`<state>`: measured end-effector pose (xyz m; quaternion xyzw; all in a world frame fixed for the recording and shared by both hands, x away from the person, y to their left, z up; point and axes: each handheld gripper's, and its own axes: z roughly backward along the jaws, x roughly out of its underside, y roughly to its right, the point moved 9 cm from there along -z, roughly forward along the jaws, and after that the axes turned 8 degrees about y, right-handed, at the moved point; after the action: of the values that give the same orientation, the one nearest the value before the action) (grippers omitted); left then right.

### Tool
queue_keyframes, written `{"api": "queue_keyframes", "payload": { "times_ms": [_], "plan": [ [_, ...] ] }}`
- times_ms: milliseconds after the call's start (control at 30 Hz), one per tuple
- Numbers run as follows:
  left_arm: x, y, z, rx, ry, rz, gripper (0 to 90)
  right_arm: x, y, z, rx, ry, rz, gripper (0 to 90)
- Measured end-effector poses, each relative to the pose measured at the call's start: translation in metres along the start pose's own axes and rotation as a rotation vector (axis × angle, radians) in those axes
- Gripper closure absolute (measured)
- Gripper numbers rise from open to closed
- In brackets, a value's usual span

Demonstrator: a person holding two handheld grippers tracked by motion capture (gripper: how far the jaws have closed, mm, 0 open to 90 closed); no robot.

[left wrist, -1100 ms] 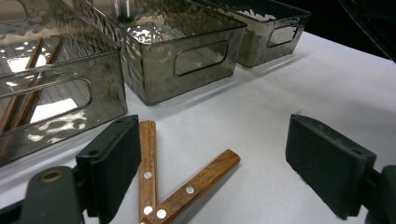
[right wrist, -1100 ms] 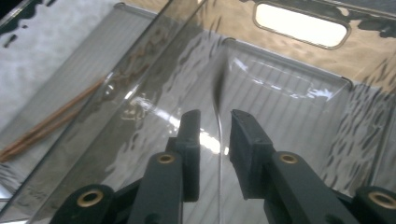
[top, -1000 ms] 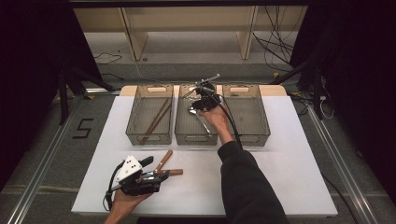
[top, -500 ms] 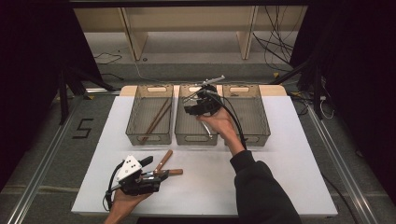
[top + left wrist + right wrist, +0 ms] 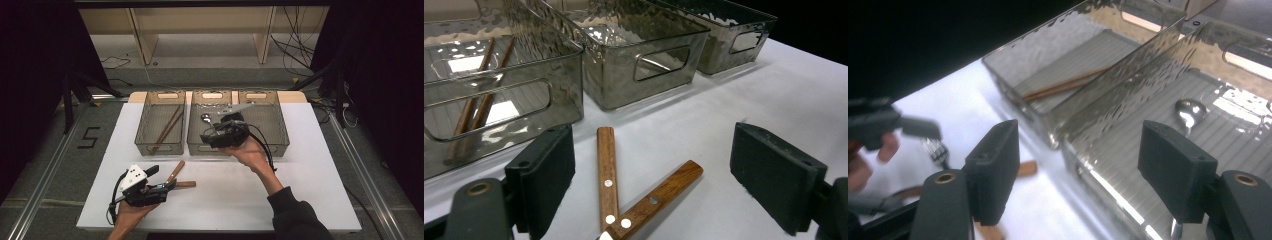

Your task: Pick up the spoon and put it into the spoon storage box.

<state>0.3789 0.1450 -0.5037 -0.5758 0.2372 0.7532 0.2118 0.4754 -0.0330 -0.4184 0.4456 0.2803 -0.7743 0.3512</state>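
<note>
The wooden-handled utensils (image 5: 624, 200) have their ends cut off by the bottom edge.

One marking on the floor

A dark figure "5" (image 5: 88, 138) stands on the grey floor (image 5: 45, 165), just left of the white surface (image 5: 300, 165); nothing else is readable.

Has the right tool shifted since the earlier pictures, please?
Yes. The right tool has drawn back from the far end of the middle smoky clear plastic bin toward its near wall, jaws just opened, empty.
</note>
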Motion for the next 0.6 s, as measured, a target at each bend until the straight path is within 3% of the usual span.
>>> {"api": "queue_keyframes", "payload": {
  "times_ms": [333, 600],
  "plan": [
    [-0.008, -0.015, 0.004, -0.02, 0.0, 0.016, 17.9, 0.038, -0.013, 0.024, -0.035, 0.003, 0.008, 31.8],
    [-0.012, -0.022, 0.005, 0.021, -0.083, 0.003, 17.9, 0.057, -0.026, 0.039, -0.064, 0.02, 0.02, 30.5]
  ]
}}
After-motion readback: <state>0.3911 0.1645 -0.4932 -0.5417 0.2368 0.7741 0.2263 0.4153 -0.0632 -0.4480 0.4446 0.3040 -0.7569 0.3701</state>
